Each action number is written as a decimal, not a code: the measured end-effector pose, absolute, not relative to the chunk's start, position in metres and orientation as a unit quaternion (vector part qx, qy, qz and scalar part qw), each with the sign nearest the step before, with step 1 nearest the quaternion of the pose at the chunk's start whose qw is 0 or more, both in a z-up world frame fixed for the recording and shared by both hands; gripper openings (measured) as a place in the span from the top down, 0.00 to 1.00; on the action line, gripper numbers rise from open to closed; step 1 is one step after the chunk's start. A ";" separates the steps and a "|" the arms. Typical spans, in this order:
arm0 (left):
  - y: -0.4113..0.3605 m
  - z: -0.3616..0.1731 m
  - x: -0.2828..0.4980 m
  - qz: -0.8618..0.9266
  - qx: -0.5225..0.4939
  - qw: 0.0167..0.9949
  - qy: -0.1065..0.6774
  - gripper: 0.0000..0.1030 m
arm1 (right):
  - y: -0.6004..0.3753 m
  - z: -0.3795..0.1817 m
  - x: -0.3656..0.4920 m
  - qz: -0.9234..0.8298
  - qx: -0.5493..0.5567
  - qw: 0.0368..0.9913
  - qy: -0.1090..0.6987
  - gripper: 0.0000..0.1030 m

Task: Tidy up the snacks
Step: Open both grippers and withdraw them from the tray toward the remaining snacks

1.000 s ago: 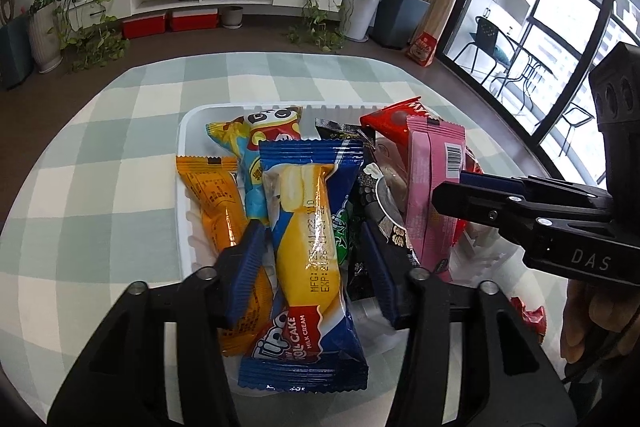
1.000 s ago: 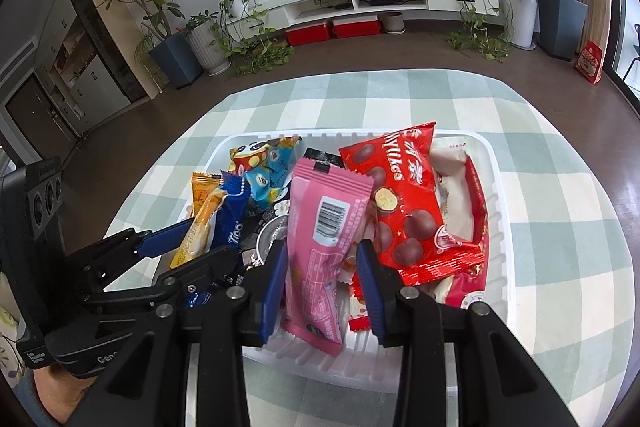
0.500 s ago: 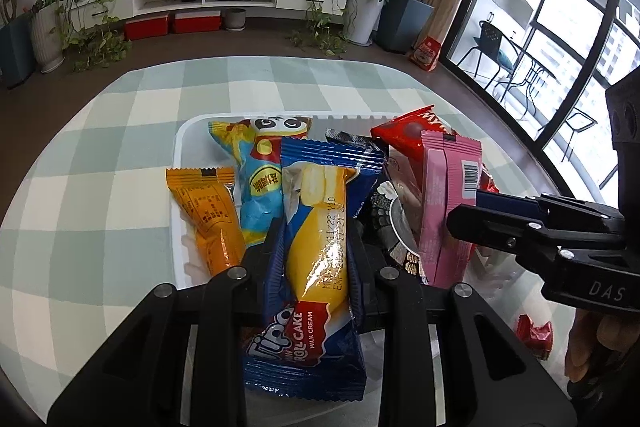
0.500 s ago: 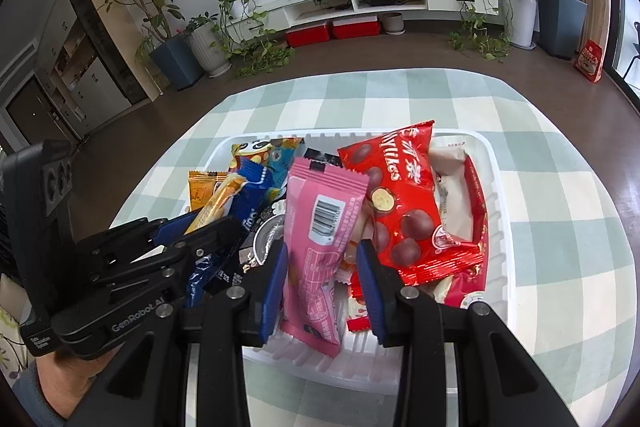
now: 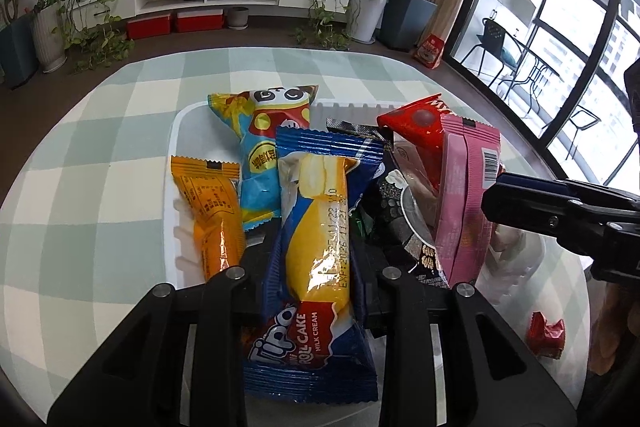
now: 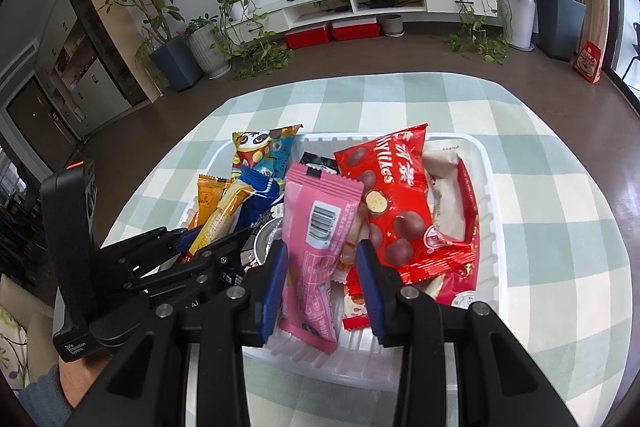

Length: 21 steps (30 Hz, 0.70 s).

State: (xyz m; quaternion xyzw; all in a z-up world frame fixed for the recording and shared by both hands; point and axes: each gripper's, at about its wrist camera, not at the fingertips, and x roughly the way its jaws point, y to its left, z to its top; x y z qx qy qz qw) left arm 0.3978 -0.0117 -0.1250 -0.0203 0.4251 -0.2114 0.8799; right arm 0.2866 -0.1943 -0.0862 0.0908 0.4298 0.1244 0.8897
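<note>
Left gripper (image 5: 316, 259) closed since earlier, now pinching roll cake (image 5: 316, 239) | right gripper (image 6: 322, 275) apparently clamps pink packet (image 6: 316, 251) | tray (image 6: 490, 211)

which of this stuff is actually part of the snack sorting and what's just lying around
Part of the job:
white tray
blue roll cake pack, in left gripper
pink pack, between right gripper fingers
red chocolate-ball bag
orange pack

Lying about:
potted plants
red boxes

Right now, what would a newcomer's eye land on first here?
The blue roll cake packet clamped in the left tool, filling the near centre. Beside it, the pink packet stands between the right tool's fingers. Both rise from the crowded white tray on the checked tablecloth.
</note>
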 end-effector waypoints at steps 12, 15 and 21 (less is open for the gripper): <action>-0.008 -0.113 0.390 -0.221 -0.022 0.890 0.399 0.40 | -0.199 -0.080 0.281 0.126 0.101 0.892 0.423 0.62; -0.007 -0.110 0.386 -0.219 -0.025 0.893 0.392 0.40 | -0.200 -0.079 0.280 0.127 0.102 0.892 0.421 0.62; -0.002 -0.100 0.376 -0.218 -0.031 0.900 0.376 0.31 | -0.202 -0.076 0.277 0.131 0.107 0.893 0.416 0.62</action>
